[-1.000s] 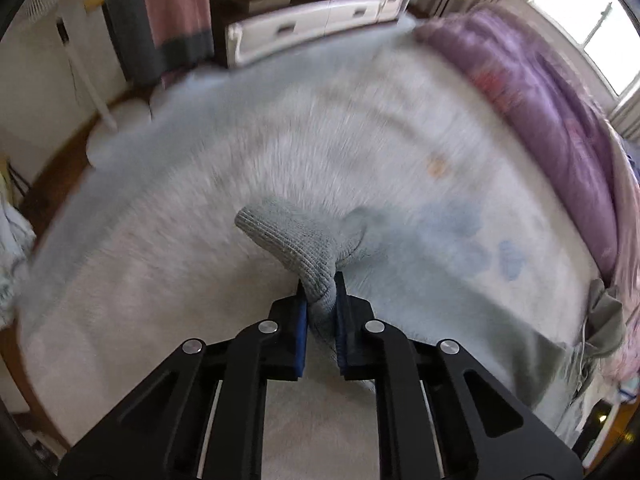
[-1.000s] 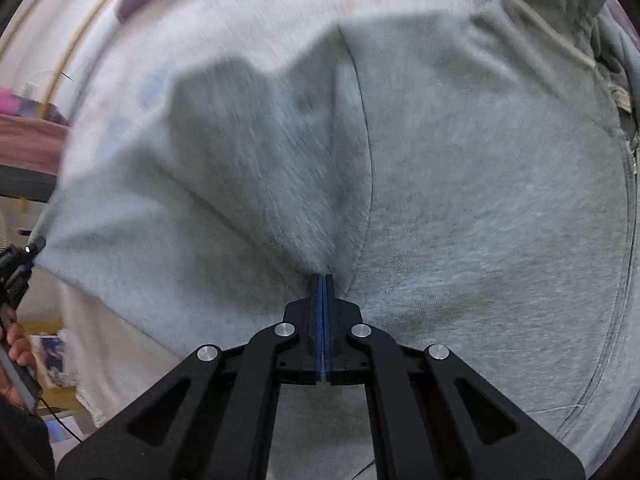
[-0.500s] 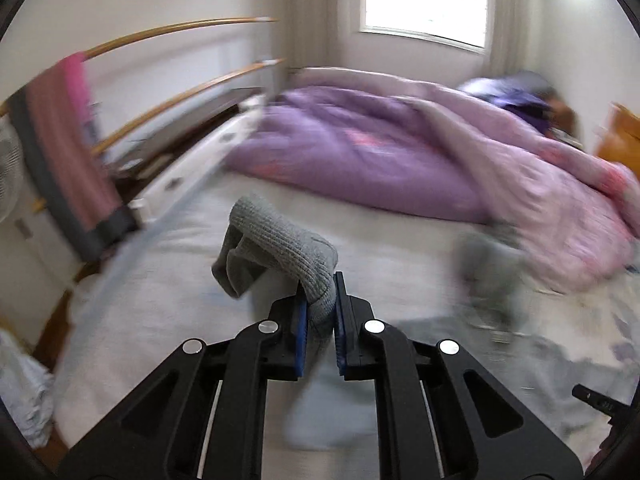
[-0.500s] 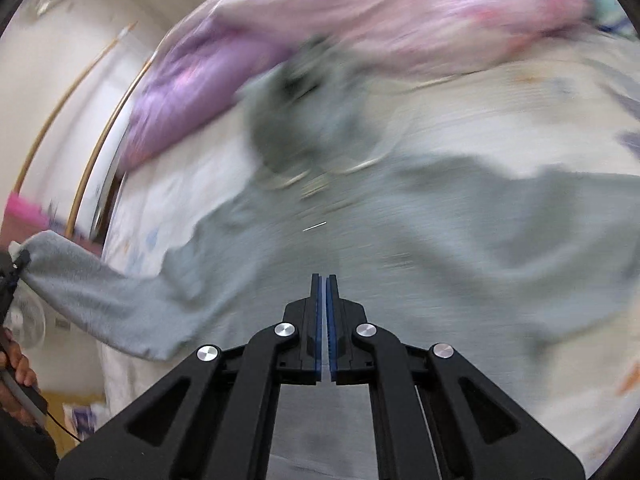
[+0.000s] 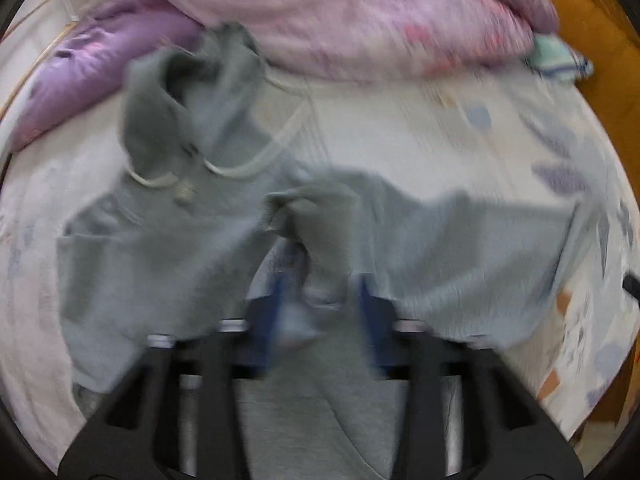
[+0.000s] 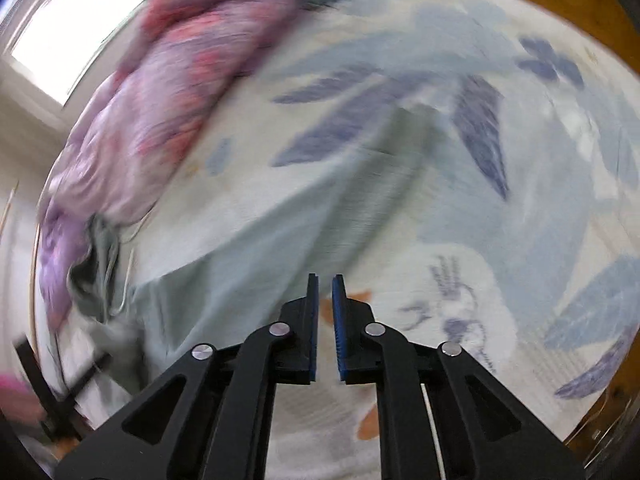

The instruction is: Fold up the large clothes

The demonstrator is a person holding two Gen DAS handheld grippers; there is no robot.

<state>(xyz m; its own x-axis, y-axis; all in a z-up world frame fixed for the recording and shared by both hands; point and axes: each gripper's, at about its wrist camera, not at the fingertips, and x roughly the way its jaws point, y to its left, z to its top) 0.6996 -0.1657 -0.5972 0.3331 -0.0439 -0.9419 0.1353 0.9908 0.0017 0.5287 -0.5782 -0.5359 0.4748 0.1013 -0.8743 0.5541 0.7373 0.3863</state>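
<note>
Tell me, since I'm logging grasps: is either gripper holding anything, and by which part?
Nothing is held. The left gripper is open around the grey hoodie's sleeve cuff; the right gripper is open, empty.

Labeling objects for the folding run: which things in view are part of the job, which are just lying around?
Part of the job:
grey hoodie
left gripper
right gripper

Lying around:
purple quilt
flowered bedsheet
teal cloth

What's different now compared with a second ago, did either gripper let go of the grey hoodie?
The left gripper has opened: its jaws stand apart and the sleeve cuff it had clamped now lies loose between them. The right gripper has also parted slightly and holds nothing. The grey hoodie now lies spread on the bedsheet. The purple quilt remains behind it.
</note>
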